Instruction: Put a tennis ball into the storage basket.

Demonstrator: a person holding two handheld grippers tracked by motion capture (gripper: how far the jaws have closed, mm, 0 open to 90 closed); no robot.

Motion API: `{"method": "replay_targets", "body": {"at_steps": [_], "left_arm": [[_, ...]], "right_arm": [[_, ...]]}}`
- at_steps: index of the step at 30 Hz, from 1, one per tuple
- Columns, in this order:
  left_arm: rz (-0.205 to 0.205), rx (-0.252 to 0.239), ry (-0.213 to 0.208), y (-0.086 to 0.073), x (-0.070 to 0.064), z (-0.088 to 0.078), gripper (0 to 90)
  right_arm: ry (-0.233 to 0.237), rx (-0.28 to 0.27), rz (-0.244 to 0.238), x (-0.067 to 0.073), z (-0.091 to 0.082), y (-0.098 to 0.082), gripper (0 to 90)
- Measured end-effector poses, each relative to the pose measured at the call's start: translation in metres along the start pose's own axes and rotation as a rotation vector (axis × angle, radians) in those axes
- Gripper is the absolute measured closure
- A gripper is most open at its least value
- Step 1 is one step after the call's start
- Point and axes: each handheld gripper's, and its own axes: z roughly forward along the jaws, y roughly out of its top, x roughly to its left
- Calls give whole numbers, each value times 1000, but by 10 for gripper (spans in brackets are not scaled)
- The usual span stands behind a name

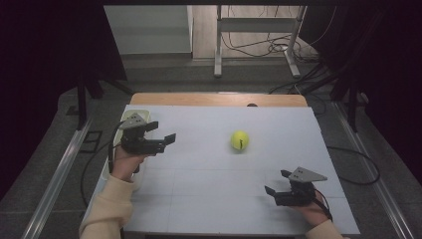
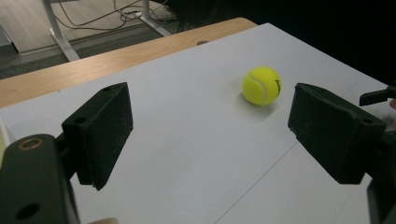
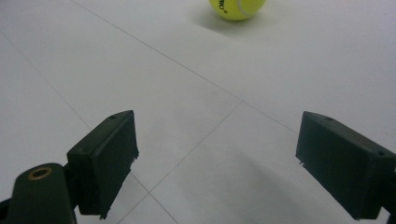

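From the high view, a tennis ball (image 1: 239, 140) is seen on the white tabletop (image 1: 209, 189), between the left gripper (image 1: 164, 133) and the right gripper (image 1: 276, 182) (well apart from both). In each gripper view, spread, empty jaws are shown, with the ball far ahead.

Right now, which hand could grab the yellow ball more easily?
Probably the left. The left gripper is raised and aimed across the table at the tennis ball, its fingers open with nothing between them. The right gripper sits low near the table's front edge, also open.
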Motion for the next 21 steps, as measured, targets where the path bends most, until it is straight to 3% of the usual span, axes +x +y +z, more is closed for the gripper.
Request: {"method": "replay_targets", "body": {"at_steps": [21], "left_arm": [[50,58,-81,2,-27,37,148]], "right_arm": [[10,-9,2,-1,1,1,132]]}}
